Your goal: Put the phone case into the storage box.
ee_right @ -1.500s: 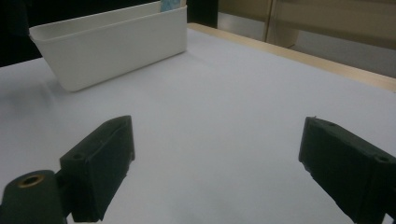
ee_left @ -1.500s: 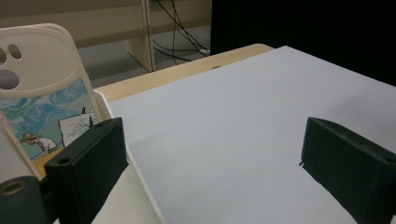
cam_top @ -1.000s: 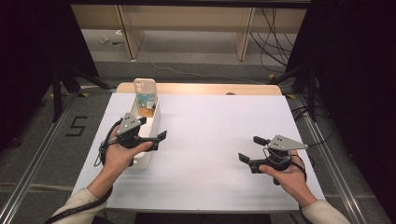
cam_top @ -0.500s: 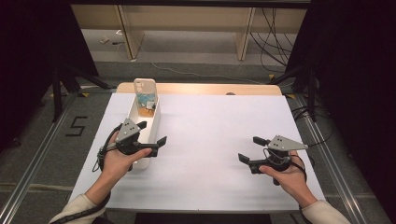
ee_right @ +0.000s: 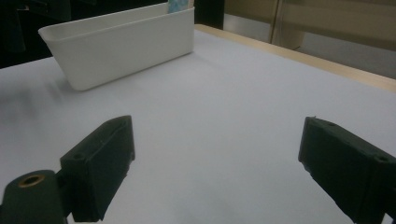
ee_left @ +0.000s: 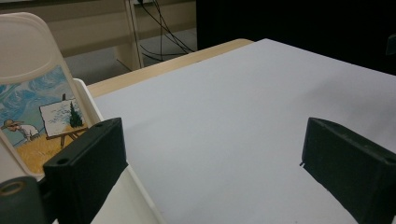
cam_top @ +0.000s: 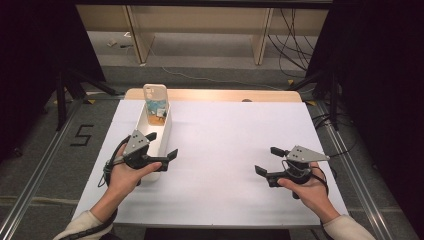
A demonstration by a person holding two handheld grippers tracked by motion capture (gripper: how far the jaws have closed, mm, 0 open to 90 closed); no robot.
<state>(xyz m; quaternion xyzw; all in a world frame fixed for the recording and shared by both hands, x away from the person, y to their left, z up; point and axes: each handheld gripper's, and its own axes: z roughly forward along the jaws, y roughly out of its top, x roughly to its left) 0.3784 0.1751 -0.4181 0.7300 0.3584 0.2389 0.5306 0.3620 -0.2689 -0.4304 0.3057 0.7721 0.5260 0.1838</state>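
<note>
Bin [cam_top: 164, 131] on table [cam_top: 235, 135] left side; phone case [cam_top: 155, 102] upright in bin's far end.

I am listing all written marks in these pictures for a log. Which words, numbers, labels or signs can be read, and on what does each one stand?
"5": black mark on the grey floor left of the table, high view.
The card standing in the white bin carries a painted picture of a figure at an easel; no lettering can be read on it.
Grippers, bin and table sheet: no readable text.
</note>
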